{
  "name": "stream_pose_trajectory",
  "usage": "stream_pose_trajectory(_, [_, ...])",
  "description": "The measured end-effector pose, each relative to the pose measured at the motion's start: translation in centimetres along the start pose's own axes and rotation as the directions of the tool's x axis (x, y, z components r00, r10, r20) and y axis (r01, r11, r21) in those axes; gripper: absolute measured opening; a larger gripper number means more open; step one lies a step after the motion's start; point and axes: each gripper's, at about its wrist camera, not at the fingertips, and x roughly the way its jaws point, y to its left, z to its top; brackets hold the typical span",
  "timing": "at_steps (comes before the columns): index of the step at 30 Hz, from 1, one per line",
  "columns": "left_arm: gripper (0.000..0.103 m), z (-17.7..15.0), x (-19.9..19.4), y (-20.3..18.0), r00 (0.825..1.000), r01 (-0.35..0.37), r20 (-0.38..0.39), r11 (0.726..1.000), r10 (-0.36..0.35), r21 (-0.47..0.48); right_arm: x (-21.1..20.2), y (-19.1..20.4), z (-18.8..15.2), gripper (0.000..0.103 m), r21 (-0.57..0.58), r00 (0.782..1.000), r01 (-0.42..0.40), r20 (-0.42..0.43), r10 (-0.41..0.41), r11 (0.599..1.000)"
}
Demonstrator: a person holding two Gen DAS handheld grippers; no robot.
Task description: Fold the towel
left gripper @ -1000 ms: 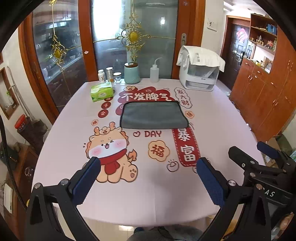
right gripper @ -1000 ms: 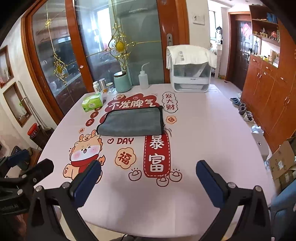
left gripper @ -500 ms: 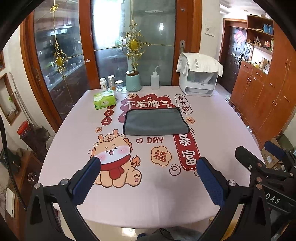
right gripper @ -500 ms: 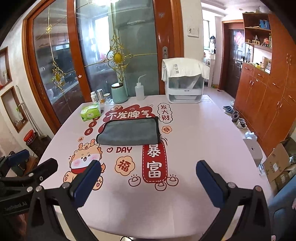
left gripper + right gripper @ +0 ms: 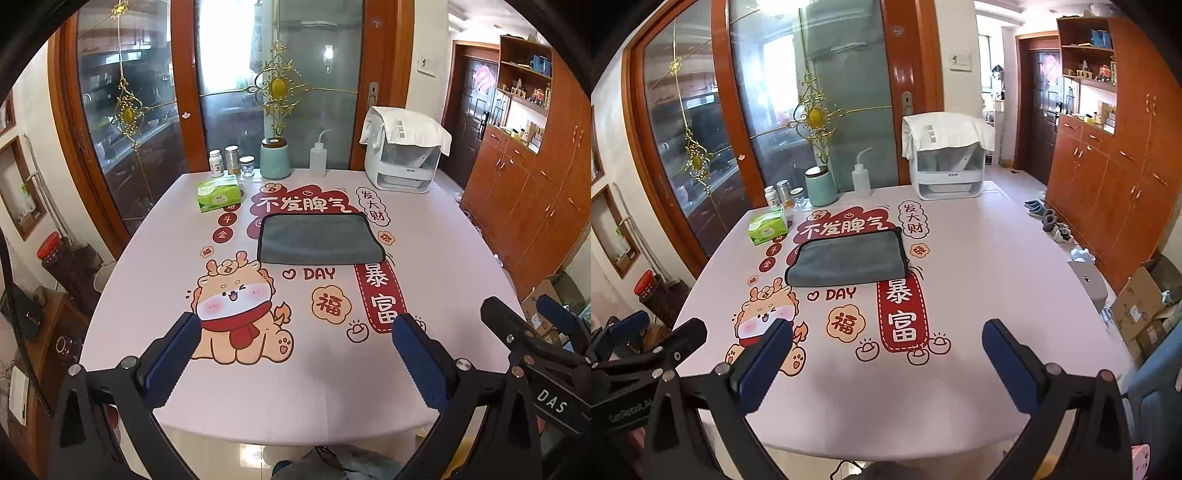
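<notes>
A grey towel (image 5: pixel 317 239) lies flat, folded into a rectangle, on the middle of the printed tablecloth (image 5: pixel 436 258); it also shows in the right wrist view (image 5: pixel 849 258). My left gripper (image 5: pixel 295 332) is open and empty, held above the table's near edge, well short of the towel. My right gripper (image 5: pixel 886 336) is open and empty, also back over the near edge. The right gripper shows at the right of the left wrist view (image 5: pixel 532 325), and the left gripper at the left of the right wrist view (image 5: pixel 657 332).
A green tissue pack (image 5: pixel 218 192), small jars (image 5: pixel 232 159), a teal canister (image 5: pixel 274 158), a squeeze bottle (image 5: pixel 317 157) and a white appliance draped with a cloth (image 5: pixel 404 155) stand along the table's far side. Wooden cabinets (image 5: pixel 535 192) line the right wall.
Both grippers have pulled back and risen from the table, so the towel looks farther away. The towel has not moved. Both grippers stay open.
</notes>
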Motion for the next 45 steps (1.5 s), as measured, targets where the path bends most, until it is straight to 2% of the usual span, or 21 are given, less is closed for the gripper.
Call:
stream_pose_trajectory(8, [0.103,-0.6,-0.1,0.2,0.999,-0.033,-0.015,0.999,0.033,-0.002,-0.3,0.5,-0.6,0.103,0.0,1.0,0.024,-0.011,-0.024,1.0])
stream_pose_trajectory(14, [0.103,-1.2,0.1,0.3,0.999,-0.029,-0.038,0.999,0.028,-0.016,-0.2,0.4,-0.9,0.103,-0.002,0.999,0.029,-0.021,-0.029,1.0])
stream_pose_trajectory(45, [0.103,-1.1,0.5,0.3,0.998,-0.043,-0.045,0.999,0.041,-0.026,-0.1,0.5,-0.5,0.103,-0.031,1.0,0.007,-0.008,-0.007,0.999])
